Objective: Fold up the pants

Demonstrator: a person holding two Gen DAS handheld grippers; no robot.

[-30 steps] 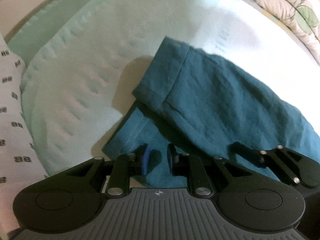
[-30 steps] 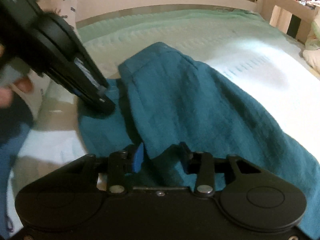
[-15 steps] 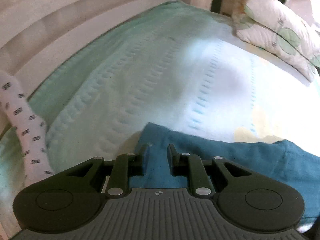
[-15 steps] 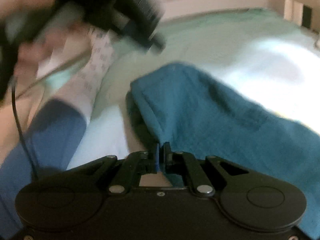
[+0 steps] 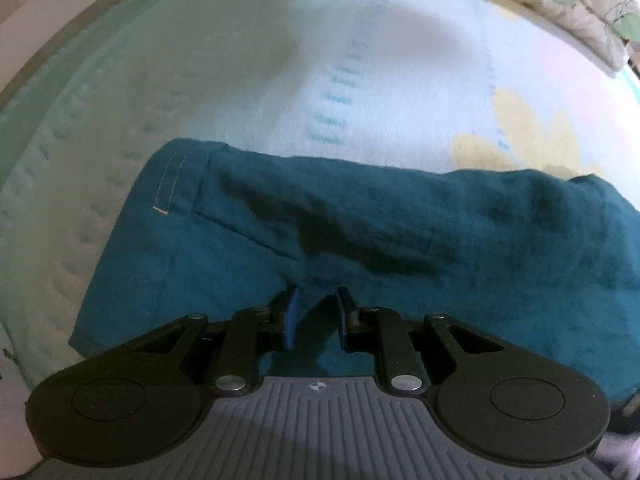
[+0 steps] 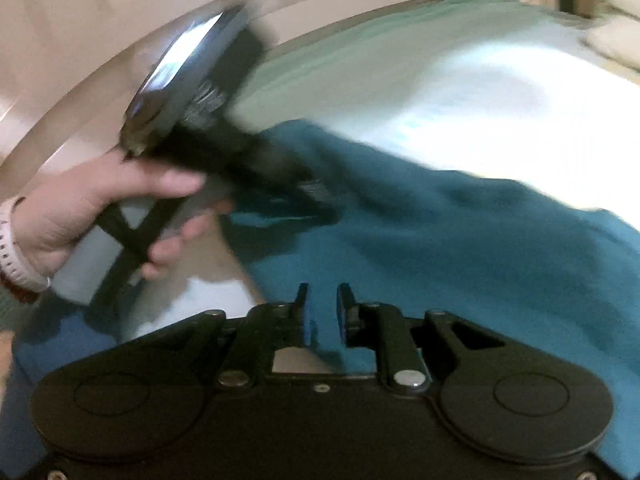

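On the pale bedsheet (image 5: 248, 80) lie the teal pants (image 5: 400, 232), one leg doubled over; left gripper (image 5: 314, 312) and right gripper (image 6: 322, 310) both parted, cloth between but unpinched, the right's jaws having just reopened; fold apparently laid; next, likely regrip for another fold.

No readable text, labels, brands or numbers anywhere; views blurred.

pants (image 5: 400, 232): right end cut off by frame edge
left hand-held gripper (image 6: 320, 204): motion-blurred in right wrist view; tips indistinct against cloth
pillow (image 5: 560, 0): top right, cropped and soft
bed frame (image 6: 80, 60): blurred
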